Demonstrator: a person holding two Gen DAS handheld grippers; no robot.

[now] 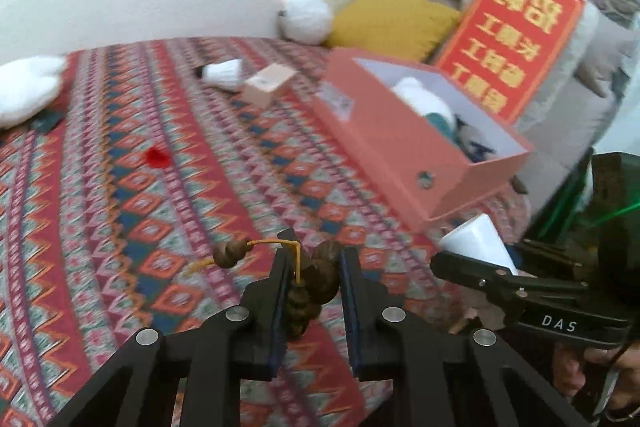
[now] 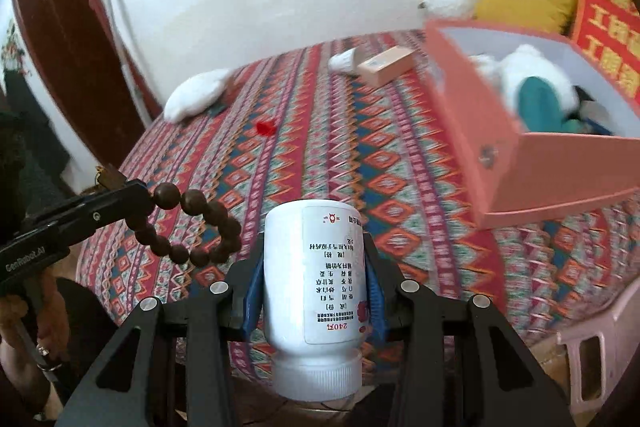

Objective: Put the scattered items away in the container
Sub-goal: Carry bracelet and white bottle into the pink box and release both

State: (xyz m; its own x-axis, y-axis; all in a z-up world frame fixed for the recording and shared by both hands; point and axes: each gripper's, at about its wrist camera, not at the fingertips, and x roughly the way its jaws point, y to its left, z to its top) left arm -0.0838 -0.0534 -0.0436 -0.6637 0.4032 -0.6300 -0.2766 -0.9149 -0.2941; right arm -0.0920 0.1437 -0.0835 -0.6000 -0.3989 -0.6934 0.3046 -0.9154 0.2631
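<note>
The left gripper [image 1: 314,259] was clamped on a brown bead bracelet [image 2: 192,227]; the right gripper [image 2: 316,263] gripped a white pill bottle [image 2: 316,291], cap toward the camera — both held above the patterned cloth [image 1: 160,207], near the open pink box [image 1: 404,147], which already contained a white plush toy [image 2: 532,75].

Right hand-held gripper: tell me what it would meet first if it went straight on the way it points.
The right hand-held gripper, shut on the white bottle, points across bare patterned cloth toward the small tan box and the white item beside it. The pink container lies right of that line, though depth is uncertain.
</note>
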